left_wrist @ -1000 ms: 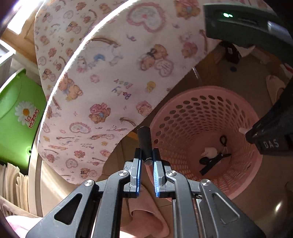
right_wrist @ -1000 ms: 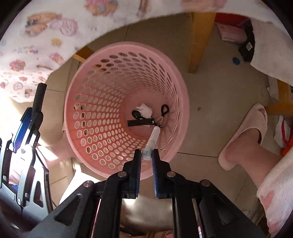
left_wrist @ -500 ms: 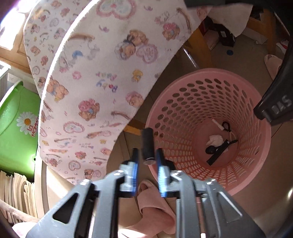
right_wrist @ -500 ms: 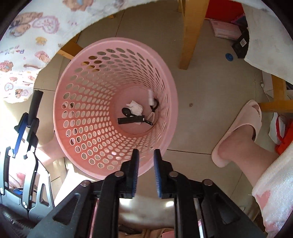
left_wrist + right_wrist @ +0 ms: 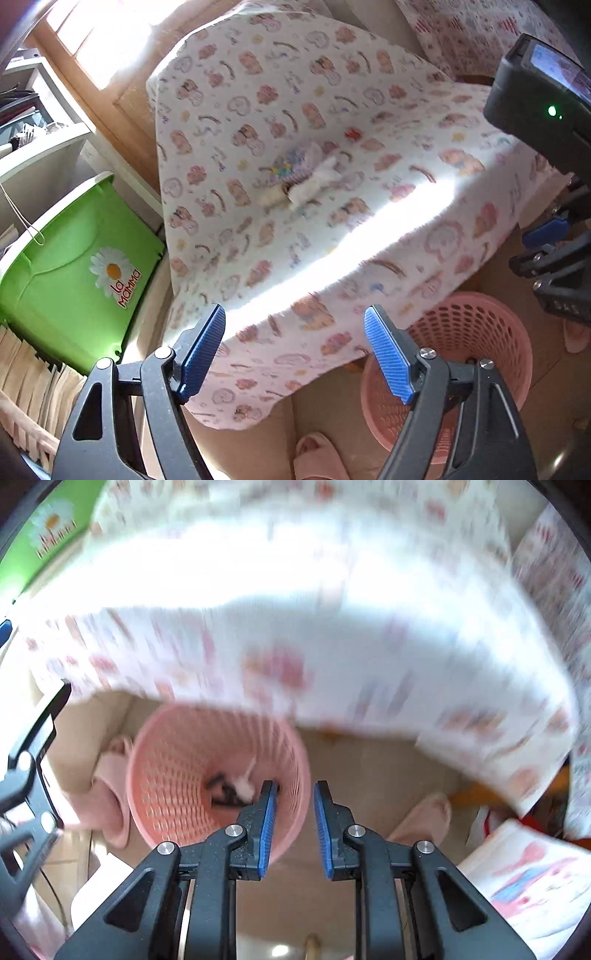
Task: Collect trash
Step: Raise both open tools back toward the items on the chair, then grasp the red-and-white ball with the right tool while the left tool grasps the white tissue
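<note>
The table wears a white cloth (image 5: 369,110) printed with teddy bears. On its middle lie a purple wrapper (image 5: 291,168), a white tissue (image 5: 314,186), a small beige scrap (image 5: 271,197) and a tiny red bit (image 5: 351,133). My left gripper (image 5: 293,312) hovers before the table edge, its jaws opening wide with nothing between them. The pink mesh basket (image 5: 177,760) stands on the floor below, with black pieces (image 5: 221,794) and white bits (image 5: 243,784) at its bottom. My right gripper (image 5: 295,786) points down over the basket rim, jaws slightly apart and empty.
A green lidded bin (image 5: 74,269) and white shelves (image 5: 37,147) stand left of the table. Pink slippers (image 5: 114,790) lie beside the basket, and a person's slippered foot (image 5: 424,816) is to its right. The right gripper's body (image 5: 554,258) fills the right edge of the left wrist view.
The left gripper let go of the black cylinder and opened wide. The right gripper dropped the white tube into the basket. Both rose, bringing the table top into view.
</note>
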Demonstrator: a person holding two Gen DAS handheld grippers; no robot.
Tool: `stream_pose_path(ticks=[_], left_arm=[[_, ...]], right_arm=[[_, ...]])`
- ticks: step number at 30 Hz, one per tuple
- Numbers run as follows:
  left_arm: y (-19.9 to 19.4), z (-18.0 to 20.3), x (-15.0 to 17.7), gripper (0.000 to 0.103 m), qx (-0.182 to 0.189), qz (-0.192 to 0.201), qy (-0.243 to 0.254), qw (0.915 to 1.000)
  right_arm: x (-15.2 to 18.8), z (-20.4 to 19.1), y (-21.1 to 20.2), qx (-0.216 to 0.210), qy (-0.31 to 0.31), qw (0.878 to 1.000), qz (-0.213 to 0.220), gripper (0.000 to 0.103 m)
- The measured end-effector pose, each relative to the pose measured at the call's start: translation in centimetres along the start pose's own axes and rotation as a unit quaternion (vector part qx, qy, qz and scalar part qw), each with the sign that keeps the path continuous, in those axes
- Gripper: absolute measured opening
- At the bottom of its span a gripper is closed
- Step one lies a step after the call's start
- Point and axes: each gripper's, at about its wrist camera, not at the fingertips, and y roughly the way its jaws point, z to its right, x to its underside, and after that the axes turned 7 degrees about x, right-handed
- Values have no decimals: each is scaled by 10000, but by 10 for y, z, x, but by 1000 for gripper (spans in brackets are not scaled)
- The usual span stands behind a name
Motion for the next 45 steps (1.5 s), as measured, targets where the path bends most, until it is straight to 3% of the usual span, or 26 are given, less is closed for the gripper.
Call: stream_pose_path(ticks=[4, 10, 12, 14, 17, 18, 20, 22, 24, 27, 30, 34, 39, 45], left_arm=[[4, -29, -5, 79, 135, -68, -39, 9999], [4, -68, -12, 80, -5, 323, -28, 9995], [9, -87, -18, 80, 7, 329, -396, 9987], [17, -110, -23, 81, 313, 268, -1036, 9938], [29, -138, -24, 84, 954, 175, -1967, 9757], [32, -141, -25, 84, 1135, 189, -2008, 9729], [36, -138, -31, 84, 1101, 278, -1739, 9782], [41, -131, -37, 84, 1070, 416, -1393, 9836], [49, -127, -44, 84, 1059, 479, -1208, 9859], [60, -133, -49, 84, 1069, 399, -1370, 9840], [68, -143, -50, 84, 1185, 317, -1725, 9773], [76, -149, -48, 84, 1040, 188, -1889, 9763], [81, -152, -48, 85, 1130, 74, -2080, 9715], [85, -153, -51, 89, 1187, -38, -2257, 9669]], right_arm=[[-28, 7, -30, 62, -175, 9980, 598, 23], [-46, 39, -28, -1058, 329, 9938, 25, 25], [-47, 45, -31, -1015, 187, 9947, -21, 26], [-44, 48, -39, -1038, 98, 9945, 88, 26], [-39, 50, -56, -1004, -70, 9941, 416, 26], [-38, 47, -64, -994, -148, 9933, 574, 26], [-43, 42, -75, -903, -269, 9908, 970, 27], [-58, 38, -81, -734, -349, 9873, 1367, 36], [-72, 46, -84, -710, 6, 9853, 1556, 42], [-89, 55, -81, -1106, 244, 9820, 1515, 42], [-101, 57, -79, -922, 209, 9818, 1648, 42], [-123, 54, -68, -798, 99, 9823, 1691, 42], [-145, 54, -55, -621, 67, 9834, 1703, 42], [-172, 59, -29, -548, 386, 9874, 1430, 42]])
